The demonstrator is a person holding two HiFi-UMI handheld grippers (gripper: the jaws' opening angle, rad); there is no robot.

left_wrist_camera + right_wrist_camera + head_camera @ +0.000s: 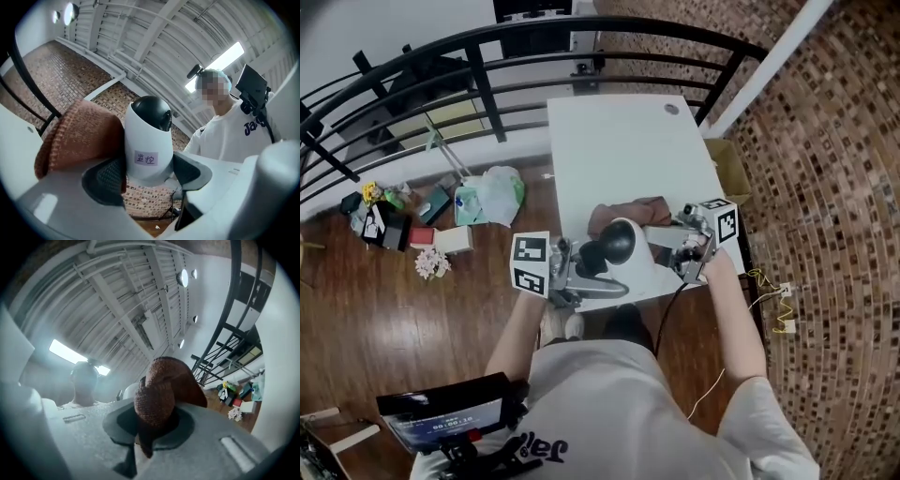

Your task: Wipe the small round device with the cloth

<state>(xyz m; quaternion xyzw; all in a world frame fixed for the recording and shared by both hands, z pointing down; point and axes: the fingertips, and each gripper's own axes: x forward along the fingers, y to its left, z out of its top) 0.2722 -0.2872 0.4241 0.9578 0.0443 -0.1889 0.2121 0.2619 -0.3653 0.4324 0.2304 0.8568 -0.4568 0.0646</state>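
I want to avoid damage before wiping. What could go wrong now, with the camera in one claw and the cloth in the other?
1. The left claw grips the small security camera only at its smooth base, lifted near the table edge; wiping pressure might push it out.
2. The right claw holds the brown cloth bunched, so its hard tips could scrape the black dome.

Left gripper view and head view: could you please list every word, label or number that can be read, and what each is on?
"监控": handwritten on a pale sticker on the white round device.
"Ja": dark print on the person's white shirt; the rest is hidden.
Screen at the head view's bottom edge: digits too blurred to read.
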